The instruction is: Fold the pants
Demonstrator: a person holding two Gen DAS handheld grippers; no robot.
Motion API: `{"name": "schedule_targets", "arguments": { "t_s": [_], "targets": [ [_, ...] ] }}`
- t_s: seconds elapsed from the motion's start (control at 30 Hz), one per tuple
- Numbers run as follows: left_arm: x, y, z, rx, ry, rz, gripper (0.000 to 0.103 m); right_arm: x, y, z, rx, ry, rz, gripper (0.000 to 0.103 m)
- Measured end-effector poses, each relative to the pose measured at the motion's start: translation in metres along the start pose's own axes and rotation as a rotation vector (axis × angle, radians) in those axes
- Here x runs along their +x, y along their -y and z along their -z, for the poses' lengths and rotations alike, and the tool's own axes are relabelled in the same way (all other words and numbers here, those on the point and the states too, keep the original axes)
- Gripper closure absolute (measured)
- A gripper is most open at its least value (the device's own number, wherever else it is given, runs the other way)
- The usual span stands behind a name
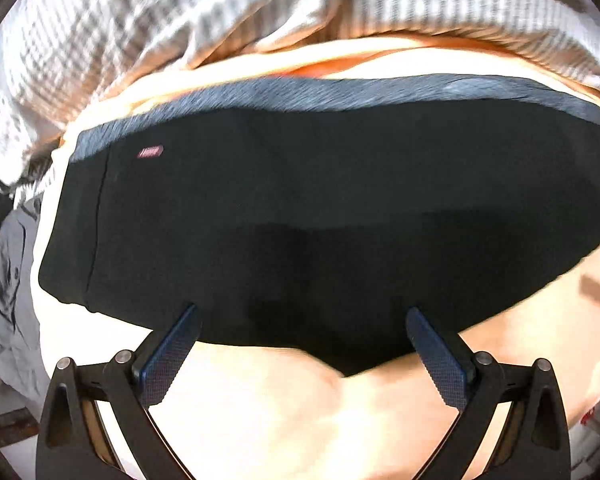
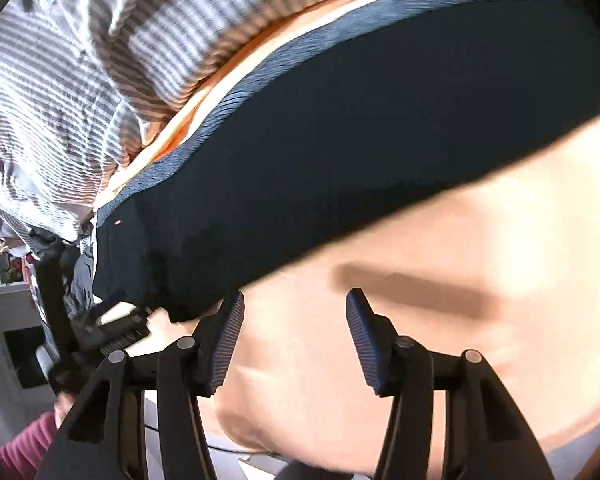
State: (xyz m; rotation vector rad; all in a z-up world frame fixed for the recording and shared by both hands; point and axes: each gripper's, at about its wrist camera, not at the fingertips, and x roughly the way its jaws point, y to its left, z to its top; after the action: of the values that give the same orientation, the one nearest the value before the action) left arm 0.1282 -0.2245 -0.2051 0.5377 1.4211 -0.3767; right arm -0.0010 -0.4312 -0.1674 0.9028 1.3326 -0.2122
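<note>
Pants (image 1: 320, 220) flat on peach sheet (image 1: 260, 400)

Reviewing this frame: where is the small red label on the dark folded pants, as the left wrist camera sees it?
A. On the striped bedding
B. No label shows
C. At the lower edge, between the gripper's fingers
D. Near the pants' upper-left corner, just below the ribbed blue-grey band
D: the small red label sits on the dark folded pants near their upper-left corner, just under the ribbed blue-grey band.

black pants (image 1: 300, 220), peach sheet (image 1: 260, 400), grey-striped blanket (image 1: 120, 32)
</note>
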Motion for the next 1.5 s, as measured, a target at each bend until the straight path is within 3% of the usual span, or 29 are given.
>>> {"name": "schedule_targets", "arguments": {
  "t_s": [0.2,0.33,0.37,0.4,0.43,0.6,0.7,0.77,0.83,1.0,1.17,1.5],
  "targets": [
    [-0.017,0.062,-0.023,0.056,0.018,0.058,0.0,-0.043,0.066,-0.003,0.139,0.051,0.014,0.046],
    [-0.022,0.109,-0.036,0.107,0.03,0.102,0.0,-0.083,0.118,-0.022,0.234,0.17,0.052,0.048],
    [-0.023,0.118,-0.036,0.119,0.035,0.104,0.0,-0.093,0.13,-0.029,0.251,0.203,0.065,0.053],
    [-0.024,0.129,-0.038,0.134,0.04,0.102,0.0,-0.102,0.141,-0.036,0.264,0.232,0.07,0.067],
    [-0.024,0.137,-0.039,0.143,0.043,0.101,0.0,-0.11,0.152,-0.046,0.275,0.26,0.077,0.073],
    [-0.016,0.159,-0.045,0.143,0.02,0.113,0.0,-0.131,0.192,-0.09,0.304,0.355,0.152,0.078],
    [-0.016,0.172,-0.043,0.141,0.013,0.111,0.0,-0.127,0.208,-0.109,0.276,0.349,0.195,0.078],
    [-0.017,0.182,-0.046,0.148,0.012,0.111,0.0,-0.119,0.226,-0.113,0.301,0.315,0.199,0.078],
    [-0.016,0.187,-0.049,0.16,0.018,0.107,0.0,-0.123,0.239,-0.107,0.343,0.343,0.179,0.078],
    [-0.023,0.209,-0.064,0.186,0.056,0.113,0.0,-0.137,0.242,-0.095,0.351,0.382,0.161,0.078],
    [-0.034,0.249,-0.096,0.177,0.114,0.13,0.0,-0.142,0.244,-0.093,0.368,0.415,0.067,0.078],
    [-0.022,0.308,-0.169,0.063,0.19,0.166,0.0,-0.135,0.211,-0.137,0.211,0.435,0.041,0.078]
  ]
}}
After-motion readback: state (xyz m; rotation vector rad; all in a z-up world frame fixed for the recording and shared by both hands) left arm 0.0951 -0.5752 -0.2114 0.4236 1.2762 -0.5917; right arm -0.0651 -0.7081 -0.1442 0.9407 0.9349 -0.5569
